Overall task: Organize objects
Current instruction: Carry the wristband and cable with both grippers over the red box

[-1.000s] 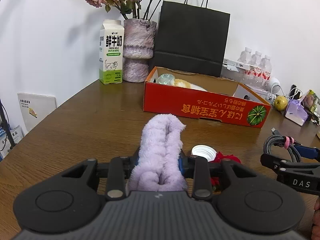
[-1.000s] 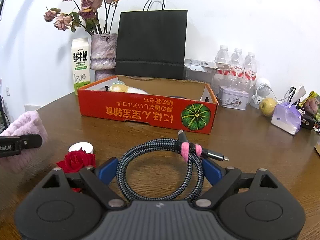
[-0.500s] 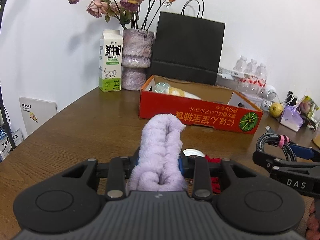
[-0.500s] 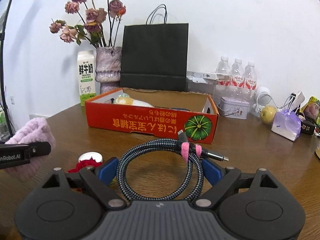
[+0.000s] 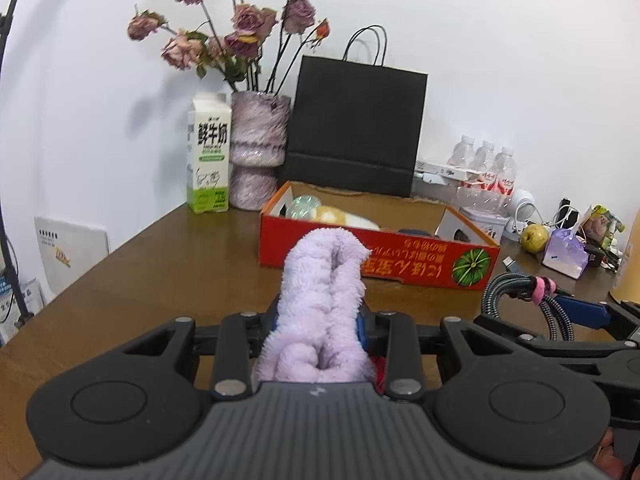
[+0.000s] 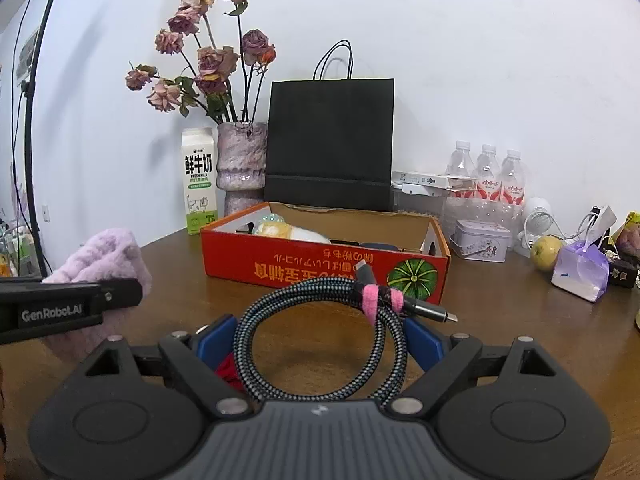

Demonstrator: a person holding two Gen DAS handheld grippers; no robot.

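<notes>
1. Left view: the left hand-held gripper (image 5: 318, 320) is clamped on a lilac cloth (image 5: 322, 300); the red box (image 5: 376, 256) lies ahead on the counter (image 5: 160, 276).
2. Right view: the right hand-held gripper (image 6: 320, 332), jaws wide, grips a coiled cable (image 6: 320, 320); only here a tin (image 6: 480, 240) shows clearly, right of the box.

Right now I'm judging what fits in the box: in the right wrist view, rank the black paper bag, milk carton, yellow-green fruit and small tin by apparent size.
1. black paper bag
2. milk carton
3. small tin
4. yellow-green fruit

Tin and fruit are close; all stand at similar depth.
</notes>
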